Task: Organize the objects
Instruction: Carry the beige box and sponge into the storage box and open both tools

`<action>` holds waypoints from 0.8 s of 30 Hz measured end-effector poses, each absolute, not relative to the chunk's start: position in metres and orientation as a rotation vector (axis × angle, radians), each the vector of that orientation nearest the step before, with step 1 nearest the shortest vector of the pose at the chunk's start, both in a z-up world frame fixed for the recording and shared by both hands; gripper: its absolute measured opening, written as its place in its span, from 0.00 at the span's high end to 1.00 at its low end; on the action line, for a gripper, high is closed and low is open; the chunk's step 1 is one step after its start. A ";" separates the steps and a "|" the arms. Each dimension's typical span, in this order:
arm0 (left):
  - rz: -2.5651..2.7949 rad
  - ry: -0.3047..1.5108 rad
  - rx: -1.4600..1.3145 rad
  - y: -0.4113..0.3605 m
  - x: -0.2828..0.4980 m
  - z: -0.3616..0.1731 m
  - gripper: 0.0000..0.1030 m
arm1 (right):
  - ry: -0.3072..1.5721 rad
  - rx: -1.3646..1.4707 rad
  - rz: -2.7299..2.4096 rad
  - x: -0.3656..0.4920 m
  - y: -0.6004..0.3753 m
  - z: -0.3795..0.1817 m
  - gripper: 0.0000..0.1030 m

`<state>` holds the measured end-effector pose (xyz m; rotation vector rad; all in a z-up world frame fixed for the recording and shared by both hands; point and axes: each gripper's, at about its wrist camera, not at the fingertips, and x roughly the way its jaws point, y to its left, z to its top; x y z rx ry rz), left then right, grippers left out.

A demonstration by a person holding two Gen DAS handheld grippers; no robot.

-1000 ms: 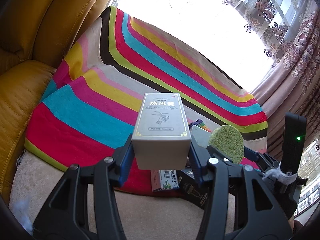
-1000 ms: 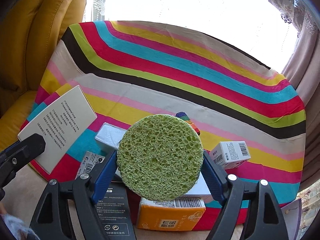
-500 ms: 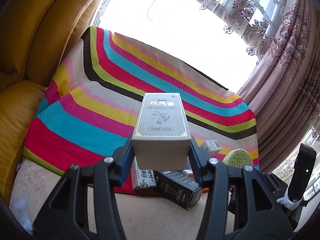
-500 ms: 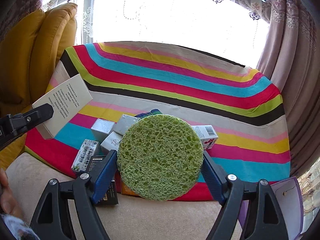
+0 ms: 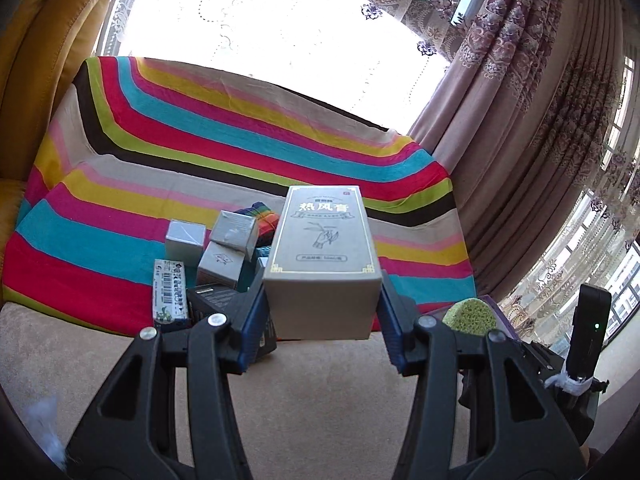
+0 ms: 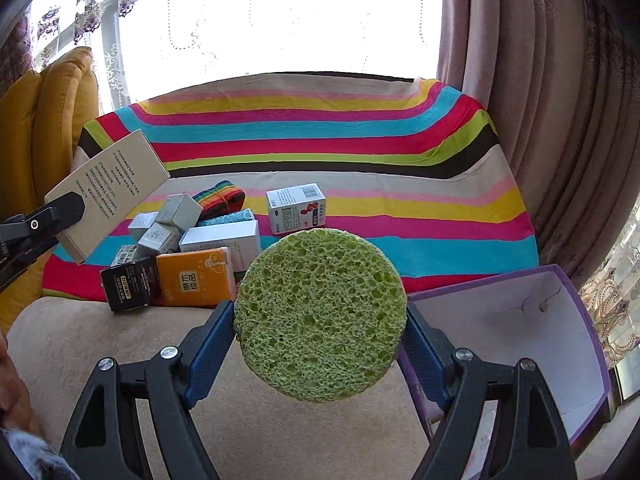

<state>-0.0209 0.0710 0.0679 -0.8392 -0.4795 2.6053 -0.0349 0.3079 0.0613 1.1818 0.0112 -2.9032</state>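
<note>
You have pulled both grippers back from the striped blanket; your left gripper clamps a grey box, your right gripper clamps a green sponge beside the purple box

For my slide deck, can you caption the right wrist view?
Right gripper holds a round green sponge beside an open purple box.
</note>
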 end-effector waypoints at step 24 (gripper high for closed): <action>2.135 -0.278 -1.024 0.248 -0.004 0.057 0.27 | -0.399 1.301 -3.160 0.035 0.477 0.048 0.20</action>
